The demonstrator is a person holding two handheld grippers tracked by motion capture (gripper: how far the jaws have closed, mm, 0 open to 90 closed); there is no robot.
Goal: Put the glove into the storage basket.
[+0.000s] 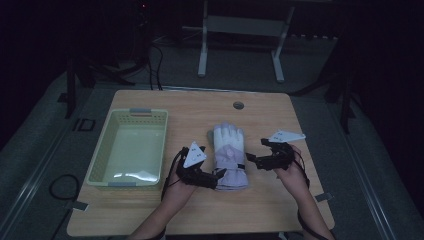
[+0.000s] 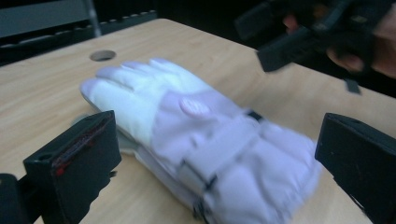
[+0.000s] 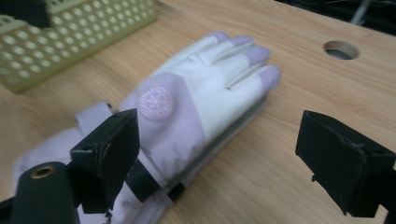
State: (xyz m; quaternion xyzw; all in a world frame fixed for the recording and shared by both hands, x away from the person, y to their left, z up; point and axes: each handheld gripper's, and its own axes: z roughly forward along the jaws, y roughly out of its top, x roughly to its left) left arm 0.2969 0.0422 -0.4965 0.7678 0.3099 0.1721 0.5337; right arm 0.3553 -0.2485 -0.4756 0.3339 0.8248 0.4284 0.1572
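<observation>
Dim light is falling on the wooden tabletop (image 1: pixel 260 200) where a pair of stacked white-and-lilac gloves (image 1: pixel 229 155) is lying beside a green basket (image 1: pixel 102 155), both the left tool (image 1: pixel 218 174) and right tool (image 1: pixel 248 158) flanking it with jaws apart, holding nothing, so pinching the cuff and carrying the pair to the basket is likely coming next.

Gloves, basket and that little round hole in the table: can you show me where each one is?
gloves (image 1: pixel 229 150): high view, on the white back of the top glove.
basket (image 1: pixel 129 182): high view, on its near rim.
hole (image 1: pixel 238 105): high view, on the middle of the round opening in the tabletop.
</observation>
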